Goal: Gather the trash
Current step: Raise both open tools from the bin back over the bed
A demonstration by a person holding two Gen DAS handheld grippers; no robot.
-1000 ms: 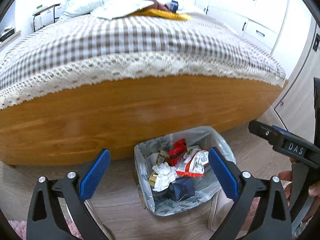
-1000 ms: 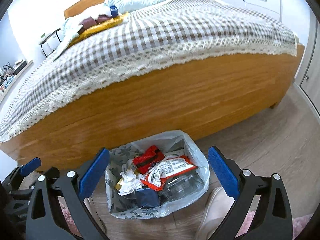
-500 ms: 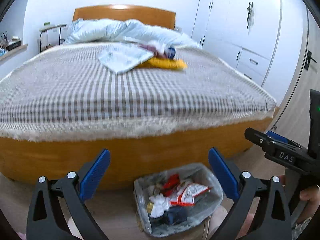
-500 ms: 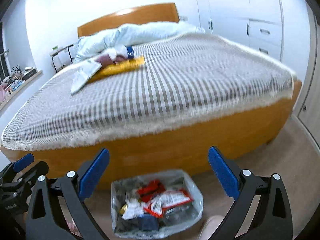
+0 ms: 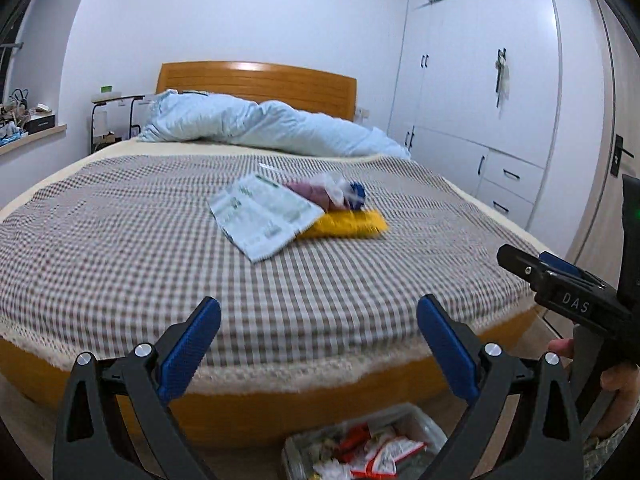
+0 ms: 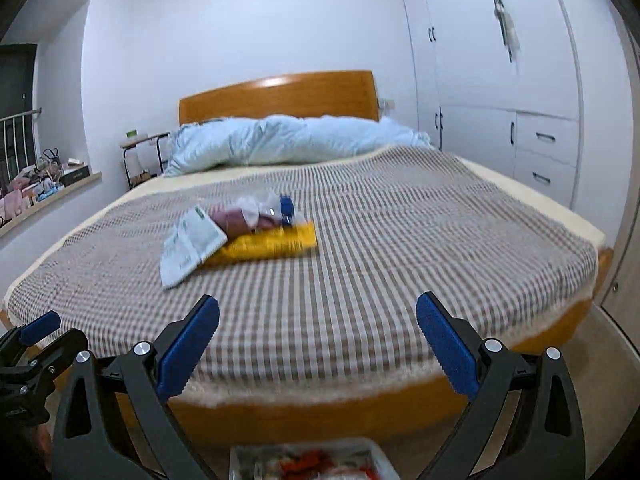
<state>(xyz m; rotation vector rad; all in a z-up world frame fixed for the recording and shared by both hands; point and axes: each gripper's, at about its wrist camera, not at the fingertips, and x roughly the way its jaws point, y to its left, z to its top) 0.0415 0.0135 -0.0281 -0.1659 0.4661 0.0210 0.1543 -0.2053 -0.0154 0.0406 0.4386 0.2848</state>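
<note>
Both the left tongs (image 5: 318, 354) and the right tongs (image 6: 317, 354) gape empty; next step likely reaching the wrappers (image 5: 304, 210) mid-bed (image 5: 120, 248).

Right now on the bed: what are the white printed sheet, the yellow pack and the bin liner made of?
White printed sheet: looks like thin paper or printed film, matte, lying flat with a serrated edge.
Yellow pack: probably plastic film, slightly glossy; blurred, so uncertain.
Bin liner: thin translucent plastic, contents showing through it.
</note>
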